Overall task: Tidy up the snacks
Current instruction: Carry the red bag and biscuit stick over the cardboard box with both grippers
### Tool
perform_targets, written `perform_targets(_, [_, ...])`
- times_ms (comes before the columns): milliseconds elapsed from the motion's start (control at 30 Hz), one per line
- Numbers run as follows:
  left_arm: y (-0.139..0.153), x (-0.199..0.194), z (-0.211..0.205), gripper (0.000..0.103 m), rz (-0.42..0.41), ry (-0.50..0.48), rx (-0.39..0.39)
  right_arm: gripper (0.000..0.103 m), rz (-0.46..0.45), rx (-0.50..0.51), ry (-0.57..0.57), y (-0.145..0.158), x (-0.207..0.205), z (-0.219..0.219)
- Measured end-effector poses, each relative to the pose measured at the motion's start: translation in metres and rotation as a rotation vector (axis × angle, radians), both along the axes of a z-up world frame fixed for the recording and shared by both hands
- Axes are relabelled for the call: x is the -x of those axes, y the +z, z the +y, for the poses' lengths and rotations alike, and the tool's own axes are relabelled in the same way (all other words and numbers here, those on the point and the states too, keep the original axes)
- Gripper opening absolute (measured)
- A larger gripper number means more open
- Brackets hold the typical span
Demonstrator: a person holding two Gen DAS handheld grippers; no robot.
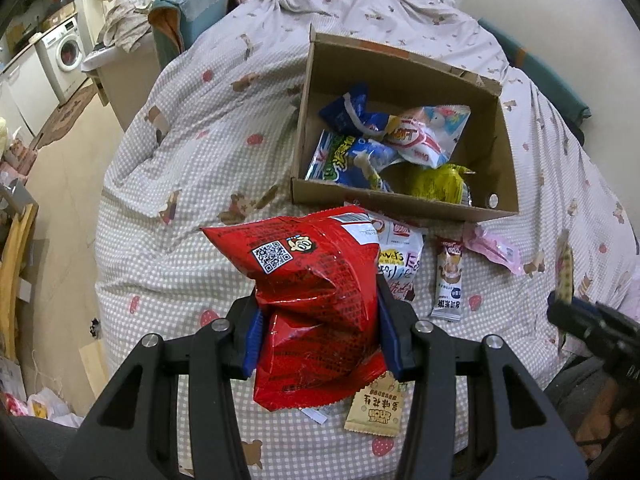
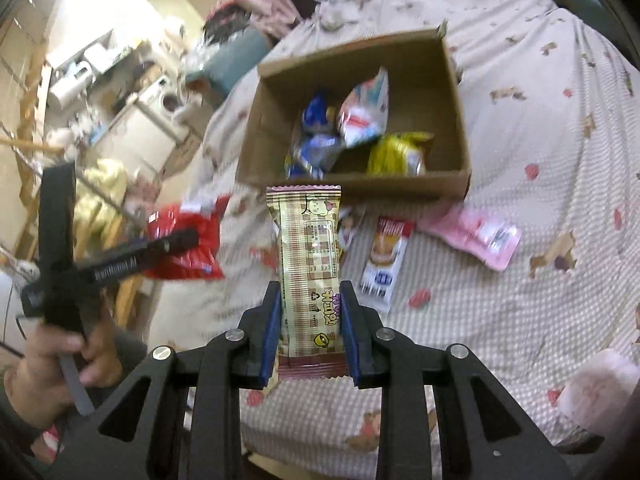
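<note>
The red snack bag (image 1: pixel 316 304) is pinched at its middle by the left gripper (image 1: pixel 320 332), held above the checked bedspread (image 1: pixel 168 184); the beige wafer bar (image 2: pixel 310 276) stands upright, clamped in the right gripper (image 2: pixel 310 340). Both sit just short of the cardboard box (image 1: pixel 400 202), which already holds several packets — this looks like the carry step. Next, each load needs bringing over the box's open top before release; a white stick packet (image 1: pixel 448 280) and a pink packet (image 1: pixel 494 250) lie loose beside it.

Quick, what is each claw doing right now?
Left claw: closed on a crinkly red foil snack bag.
Right claw: closed on a long beige checked wrapped snack bar.
</note>
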State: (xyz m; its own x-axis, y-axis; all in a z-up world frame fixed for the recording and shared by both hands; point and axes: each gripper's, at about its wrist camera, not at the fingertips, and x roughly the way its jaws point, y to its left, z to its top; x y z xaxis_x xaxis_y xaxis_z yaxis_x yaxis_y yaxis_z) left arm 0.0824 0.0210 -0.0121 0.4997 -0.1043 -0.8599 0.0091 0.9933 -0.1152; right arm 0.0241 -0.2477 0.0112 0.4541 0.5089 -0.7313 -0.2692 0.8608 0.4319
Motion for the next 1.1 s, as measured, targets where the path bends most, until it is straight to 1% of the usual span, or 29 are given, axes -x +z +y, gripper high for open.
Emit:
perform_targets(67, [0.001,0.000,-0.001,0.043,-0.006,-0.002,-0.003,0.029,-0.016,-0.005,-0.012,0.007,-0.007,-0.002])
perform_targets(167, [0.003,-0.002,-0.001,0.043,-0.009,0.001,0.004,0.029,-0.029,-0.012,-0.020,0.009,-0.012,-0.002])
perform_targets(300, [0.008,-0.006,0.000,0.043,-0.019,0.002,0.014,0.029,-0.035,-0.013,-0.032,0.004,-0.023,0.001])
perform_targets(533, [0.021,-0.020,-0.003,0.043,-0.051,0.000,0.007,0.029,-0.055,-0.020,-0.062,0.005,-0.046,-0.007])
perform_targets(867, [0.033,-0.060,-0.011,0.043,-0.087,-0.009,-0.004,0.029,-0.094,-0.018,-0.112,0.010,-0.091,-0.017])
perform_targets(967, [0.036,-0.076,-0.016,0.043,-0.110,-0.011,-0.019,0.029,-0.090,-0.019,-0.135,0.007,-0.110,-0.022])
perform_targets(1100, [0.035,-0.098,-0.023,0.043,-0.131,-0.013,-0.018,0.029,-0.081,-0.014,-0.157,0.003,-0.134,-0.026])
